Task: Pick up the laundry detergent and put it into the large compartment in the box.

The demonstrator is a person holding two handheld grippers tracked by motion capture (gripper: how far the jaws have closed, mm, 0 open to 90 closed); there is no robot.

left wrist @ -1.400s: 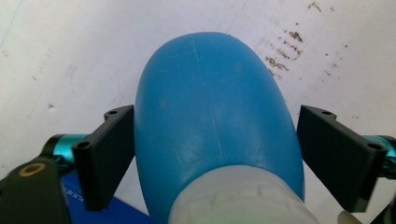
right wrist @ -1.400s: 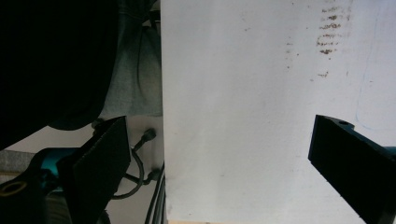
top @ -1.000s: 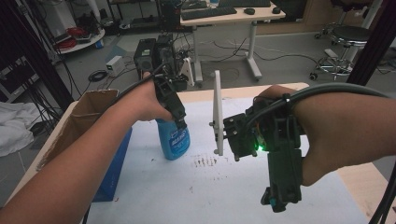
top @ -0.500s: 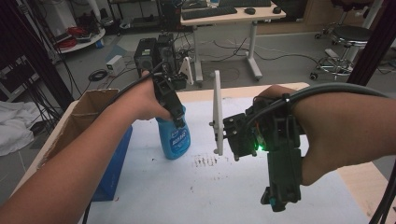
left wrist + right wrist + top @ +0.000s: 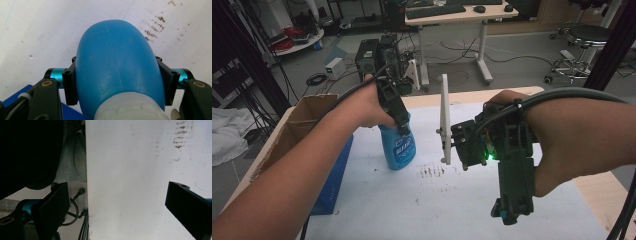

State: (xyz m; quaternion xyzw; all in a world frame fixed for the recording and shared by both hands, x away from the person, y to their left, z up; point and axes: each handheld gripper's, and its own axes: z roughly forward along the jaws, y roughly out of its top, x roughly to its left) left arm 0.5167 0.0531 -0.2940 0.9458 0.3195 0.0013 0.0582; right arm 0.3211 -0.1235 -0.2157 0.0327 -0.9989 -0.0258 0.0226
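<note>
So closest to the camera, the right gripper [image 5: 511, 212] hangs over the near part of the white sheet [image 5: 452, 200] covering the table. In the right gripper view its jaws stand wide apart with nothing between them, just bare white surface under them. A white plate [image 5: 445, 120] stands edge-on at the front of that rig. Just ahead of it and off to its left there's a patch of dark smudges [image 5: 434, 171] on the sheet. Farther out, the left gripper [image 5: 394, 107] comes down onto the top of a blue spray bottle [image 5: 398, 145], and in the left gripper view both jaws are pressed against the bottle's blue shoulder, so it's clamped on. The bottle looks like it's standing on the sheet, just beyond the smudges. To the left gripper's left is an open cardboard box [image 5: 299, 125] with a blue box [image 5: 332, 175] against it. My worry: that shoulder is rounded and smooth, and the jaws only touch it at the widest curve, so if it gets lifted or tilted fast it could slide out and tip over. Also the two rigs are pretty near each other, so a swing could knock the bottle.
</note>
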